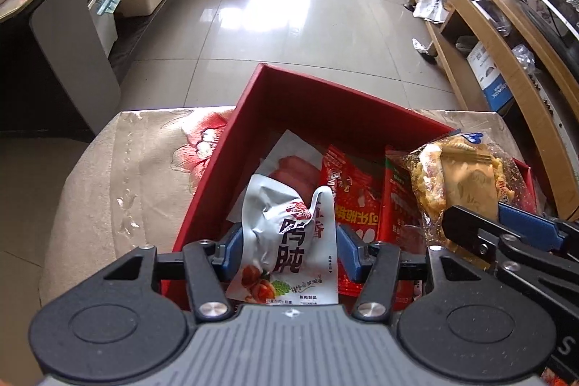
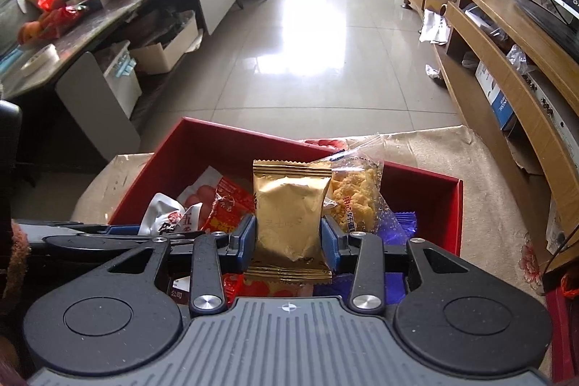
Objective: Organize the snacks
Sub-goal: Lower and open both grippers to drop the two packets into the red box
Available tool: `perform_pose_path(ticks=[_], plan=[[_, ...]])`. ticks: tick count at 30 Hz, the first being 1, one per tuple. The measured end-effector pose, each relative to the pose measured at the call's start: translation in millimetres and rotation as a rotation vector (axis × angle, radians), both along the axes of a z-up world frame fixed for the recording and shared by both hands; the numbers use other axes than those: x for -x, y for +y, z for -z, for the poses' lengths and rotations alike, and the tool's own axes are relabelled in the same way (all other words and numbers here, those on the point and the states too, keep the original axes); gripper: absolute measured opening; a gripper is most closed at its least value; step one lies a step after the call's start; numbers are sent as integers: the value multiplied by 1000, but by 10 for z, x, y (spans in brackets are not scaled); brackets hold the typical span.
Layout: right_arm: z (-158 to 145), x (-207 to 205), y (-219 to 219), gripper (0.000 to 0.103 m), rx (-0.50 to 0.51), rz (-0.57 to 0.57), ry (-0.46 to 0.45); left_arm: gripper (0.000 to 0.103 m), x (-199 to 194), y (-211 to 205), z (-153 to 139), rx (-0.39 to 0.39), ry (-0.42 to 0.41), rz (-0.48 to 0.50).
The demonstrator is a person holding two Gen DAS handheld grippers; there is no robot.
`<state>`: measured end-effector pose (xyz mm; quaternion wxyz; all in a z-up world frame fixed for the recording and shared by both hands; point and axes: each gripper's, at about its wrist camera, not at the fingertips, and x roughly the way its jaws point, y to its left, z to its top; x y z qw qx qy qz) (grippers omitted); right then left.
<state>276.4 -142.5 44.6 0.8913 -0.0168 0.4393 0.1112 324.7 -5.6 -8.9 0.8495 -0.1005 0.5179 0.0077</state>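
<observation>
A red box (image 1: 224, 176) sits on a table with a beige flowered cloth (image 1: 119, 176); it also shows in the right wrist view (image 2: 427, 190). My left gripper (image 1: 287, 248) is shut on a silver snack pouch (image 1: 289, 241) with Chinese print, held over the box. My right gripper (image 2: 288, 236) is shut on a gold foil packet (image 2: 287, 216), also over the box, and it shows at the right of the left wrist view (image 1: 470, 223). A clear bag of yellow crisp cake (image 2: 356, 198) leans behind the gold packet. Red snack packets (image 1: 356, 201) and sausages (image 1: 293, 169) lie inside.
A dark low table (image 2: 90, 24) with snacks and boxes stands at the left. A wooden TV cabinet (image 2: 506, 67) runs along the right. Shiny tiled floor (image 2: 307, 42) lies beyond the table. A blue packet (image 2: 401, 223) lies in the box.
</observation>
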Motion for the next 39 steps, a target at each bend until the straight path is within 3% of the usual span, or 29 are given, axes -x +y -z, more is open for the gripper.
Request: perform_pose_path(ticks=[5,10,25,39], plan=[[-32,11,21,51,-13,-3,-3,50,18,47,-26,2,-7,-10],[-96,50,-5,61,-14,5,-21,51,70,53,-105,-5,-30,-10],[-282,302,-82,66,-29,23,-44,52,351,11,-290,9,-70,10],[-274,580,-173,70,18,91,-57,55,666,-94,-404,-35,-117,53]])
